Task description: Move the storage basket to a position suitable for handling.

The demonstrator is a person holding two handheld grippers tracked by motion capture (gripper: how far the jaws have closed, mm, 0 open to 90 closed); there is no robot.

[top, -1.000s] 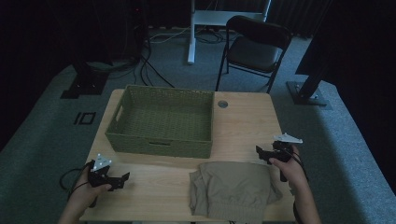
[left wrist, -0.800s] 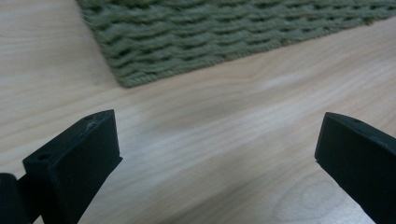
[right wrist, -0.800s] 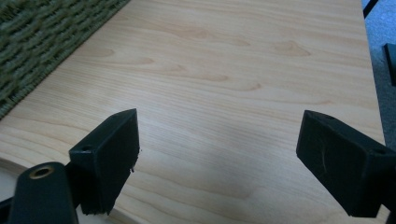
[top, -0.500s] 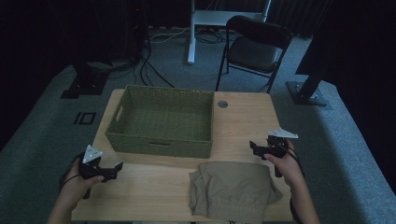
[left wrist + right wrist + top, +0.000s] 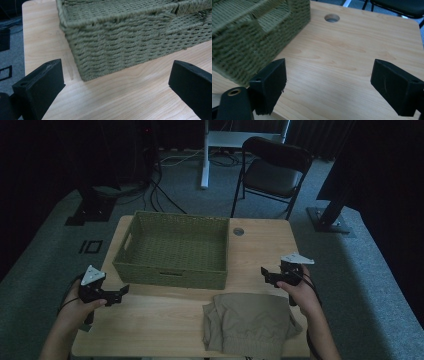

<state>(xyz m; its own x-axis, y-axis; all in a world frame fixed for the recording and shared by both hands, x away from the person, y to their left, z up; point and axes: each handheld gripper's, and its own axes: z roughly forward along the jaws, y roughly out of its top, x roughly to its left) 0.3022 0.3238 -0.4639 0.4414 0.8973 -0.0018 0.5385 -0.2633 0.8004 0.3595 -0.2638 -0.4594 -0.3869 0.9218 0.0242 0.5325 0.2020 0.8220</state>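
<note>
A green woven basket (image 5: 172,250) stands empty on the far half of the wooden table (image 5: 260,245). A folded khaki garment (image 5: 250,325) lies at the front edge, right of centre. My left gripper (image 5: 121,291) hovers open near the basket's front left corner, nothing between its jaws. In the left gripper view that gripper (image 5: 117,75) faces the basket's corner (image 5: 125,42). My right gripper (image 5: 265,274) is open and empty above the bare wood, just beyond the garment and right of the basket. In the right gripper view it (image 5: 332,75) faces bare tabletop, the basket (image 5: 249,37) at its left.
A round cable hole (image 5: 238,231) is in the table behind the basket's right end, also in the right gripper view (image 5: 332,18). A black folding chair (image 5: 272,170) stands beyond the table. Cables and stand bases lie on the grey floor around it.
Both hands have lifted and moved away from the front edge toward the basket. The right gripper has shifted left, off the garment's corner. Both stay open.
</note>
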